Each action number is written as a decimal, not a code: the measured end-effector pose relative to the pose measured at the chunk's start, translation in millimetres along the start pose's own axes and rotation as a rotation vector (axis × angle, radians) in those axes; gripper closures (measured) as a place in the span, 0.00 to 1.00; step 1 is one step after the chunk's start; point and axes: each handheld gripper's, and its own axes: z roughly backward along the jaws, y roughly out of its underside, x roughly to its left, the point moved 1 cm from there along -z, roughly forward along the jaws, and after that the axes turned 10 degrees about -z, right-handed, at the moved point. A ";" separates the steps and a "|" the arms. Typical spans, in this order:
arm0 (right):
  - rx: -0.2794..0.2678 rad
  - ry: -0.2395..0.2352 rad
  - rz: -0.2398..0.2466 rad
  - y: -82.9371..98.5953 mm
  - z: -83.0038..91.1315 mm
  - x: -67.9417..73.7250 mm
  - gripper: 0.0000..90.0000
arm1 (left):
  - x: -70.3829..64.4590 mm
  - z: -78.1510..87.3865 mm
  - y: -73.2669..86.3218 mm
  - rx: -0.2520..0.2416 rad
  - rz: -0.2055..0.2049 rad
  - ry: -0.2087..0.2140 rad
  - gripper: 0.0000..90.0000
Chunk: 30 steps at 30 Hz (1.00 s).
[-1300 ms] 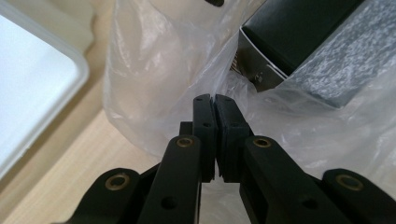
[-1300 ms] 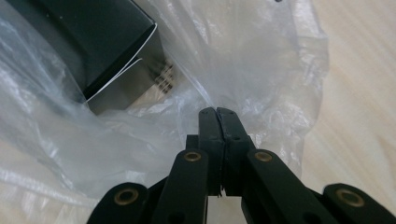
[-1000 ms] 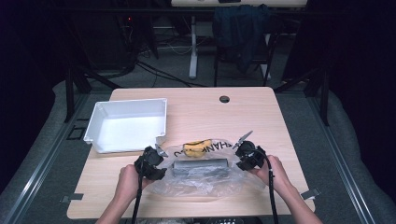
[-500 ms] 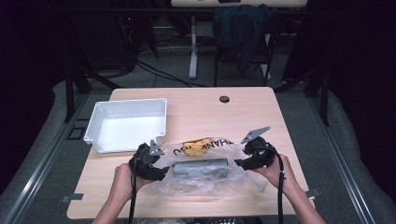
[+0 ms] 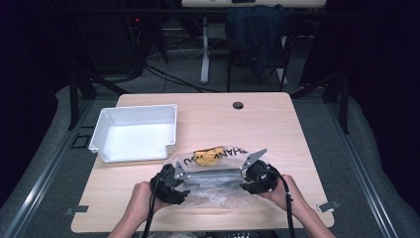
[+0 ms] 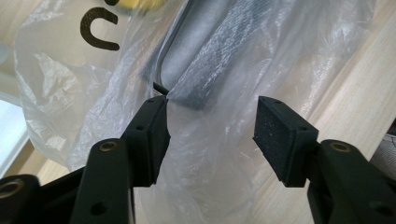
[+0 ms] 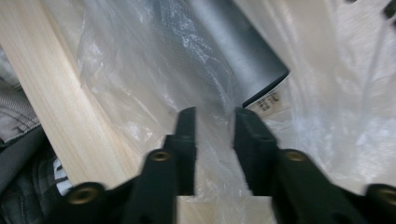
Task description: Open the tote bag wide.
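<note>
Pale wooden table (image 5: 277, 124); empty white rectangular plastic tray (image 5: 134, 133) at its left. Near the front edge lies a clear crinkled plastic bag with black lettering (image 5: 214, 173), holding a long dark grey box (image 5: 213, 176) and something yellow (image 5: 208, 155). Left gripper (image 6: 211, 128) at the box's left end, jaws spread over the film. Right gripper (image 7: 215, 135) at the right end, jaws slightly parted, film between them.

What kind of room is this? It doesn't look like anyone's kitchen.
Probably a lab or recording studio, not a home. The light wooden table stands alone amid black curtains, cables trail over the grey floor behind it, and a person works on a plastic bag with two camera-carrying grippers.
</note>
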 end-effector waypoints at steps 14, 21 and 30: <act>0.130 -0.002 0.023 11.7 -26.3 -3.1 0.91 | 14.5 -8.0 10.5 0.035 0.059 -0.010 0.48; -0.100 0.002 -0.020 4.5 17.2 -8.2 0.64 | 19.1 -1.8 13.2 0.062 0.082 -0.062 0.51; -0.068 0.101 -0.040 -5.2 10.5 -24.4 0.47 | 9.3 11.4 0.1 -0.027 0.063 -0.054 0.48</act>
